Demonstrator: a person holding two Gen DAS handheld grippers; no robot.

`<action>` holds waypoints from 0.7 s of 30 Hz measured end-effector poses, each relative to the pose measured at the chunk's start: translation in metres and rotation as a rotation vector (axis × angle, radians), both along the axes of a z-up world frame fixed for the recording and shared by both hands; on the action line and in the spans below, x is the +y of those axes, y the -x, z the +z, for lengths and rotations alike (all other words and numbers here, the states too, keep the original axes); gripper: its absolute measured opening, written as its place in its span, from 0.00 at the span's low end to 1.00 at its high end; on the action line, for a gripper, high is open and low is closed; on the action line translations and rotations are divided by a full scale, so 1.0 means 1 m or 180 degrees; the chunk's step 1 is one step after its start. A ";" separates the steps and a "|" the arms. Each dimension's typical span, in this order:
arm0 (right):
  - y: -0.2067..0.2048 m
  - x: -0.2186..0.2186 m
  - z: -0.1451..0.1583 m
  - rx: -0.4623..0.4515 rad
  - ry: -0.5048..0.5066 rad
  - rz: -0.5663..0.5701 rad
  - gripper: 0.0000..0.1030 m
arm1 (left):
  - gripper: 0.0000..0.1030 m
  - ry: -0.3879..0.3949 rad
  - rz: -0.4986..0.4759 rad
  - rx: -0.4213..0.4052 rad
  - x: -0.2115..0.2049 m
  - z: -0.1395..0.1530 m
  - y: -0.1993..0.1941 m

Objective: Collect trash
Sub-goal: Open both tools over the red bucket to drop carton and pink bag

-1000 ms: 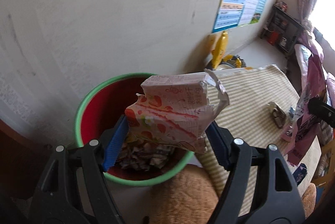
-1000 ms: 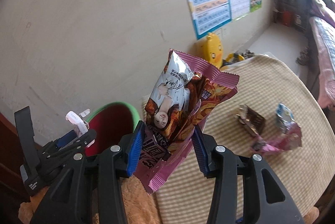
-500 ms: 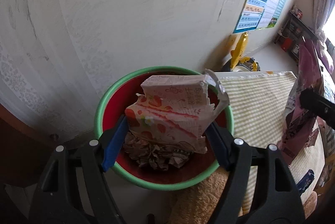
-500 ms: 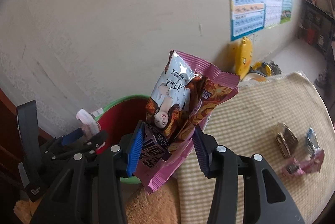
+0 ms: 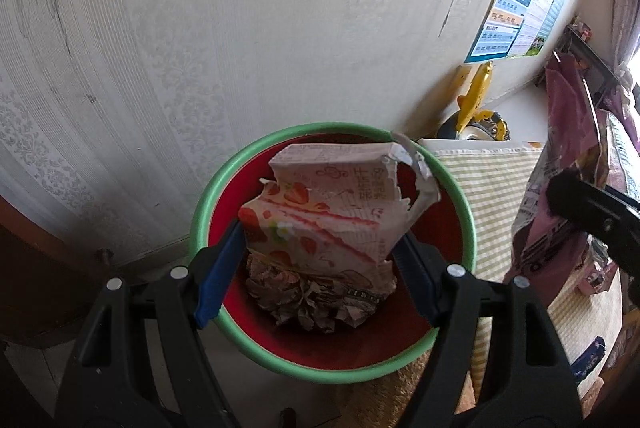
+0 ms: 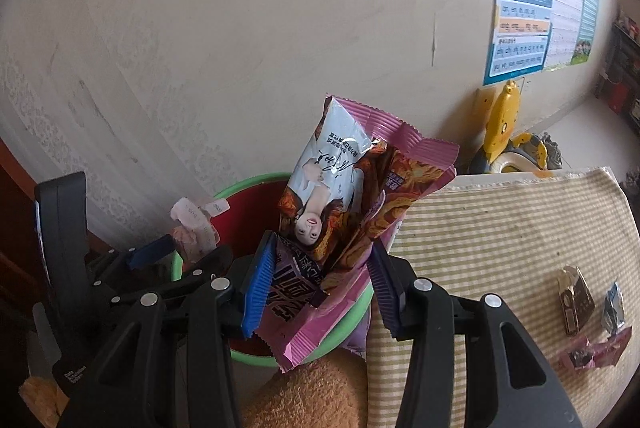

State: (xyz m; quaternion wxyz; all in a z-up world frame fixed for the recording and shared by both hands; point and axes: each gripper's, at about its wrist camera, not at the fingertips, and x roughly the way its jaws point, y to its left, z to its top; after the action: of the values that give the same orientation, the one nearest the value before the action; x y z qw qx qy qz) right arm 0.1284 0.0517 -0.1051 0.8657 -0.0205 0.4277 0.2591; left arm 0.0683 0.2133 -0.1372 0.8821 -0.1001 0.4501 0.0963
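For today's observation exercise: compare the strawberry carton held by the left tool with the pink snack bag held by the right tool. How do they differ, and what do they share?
The strawberry carton is stiff torn card; the pink snack bag is glossy crinkled film. The carton is squat and boxy, the bag long and flat. The carton hangs over the middle of the red bin, the bag nearer its rim beside the striped tablecloth. Both are clamped trash, ready to drop.

a lived-in home room: patterned wallpaper [image 5: 200, 27], a child's learning poster [image 6: 532, 15] on the wall, a yellow duck ride-on toy [image 6: 504, 131] below it, a striped cloth over the surface [image 6: 500, 228], a shelf [image 5: 588, 59] of oddments.
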 end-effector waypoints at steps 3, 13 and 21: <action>-0.004 0.004 -0.002 -0.0005 0.0030 0.0044 0.43 | 0.69 0.0003 0.0033 0.0010 0.002 -0.001 -0.002; 0.003 0.011 -0.005 -0.0095 0.0106 0.0175 0.54 | 0.72 0.0045 0.0132 0.0048 0.006 -0.006 -0.007; 0.009 0.006 -0.001 -0.0117 0.0034 0.0258 0.60 | 0.80 0.0092 0.0215 0.0038 0.006 -0.006 -0.004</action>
State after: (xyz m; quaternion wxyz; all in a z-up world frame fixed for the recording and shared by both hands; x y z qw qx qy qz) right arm 0.1191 0.0574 -0.1057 0.8621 -0.0472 0.4120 0.2913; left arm 0.0725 0.2194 -0.1428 0.8742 -0.1274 0.4530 0.1202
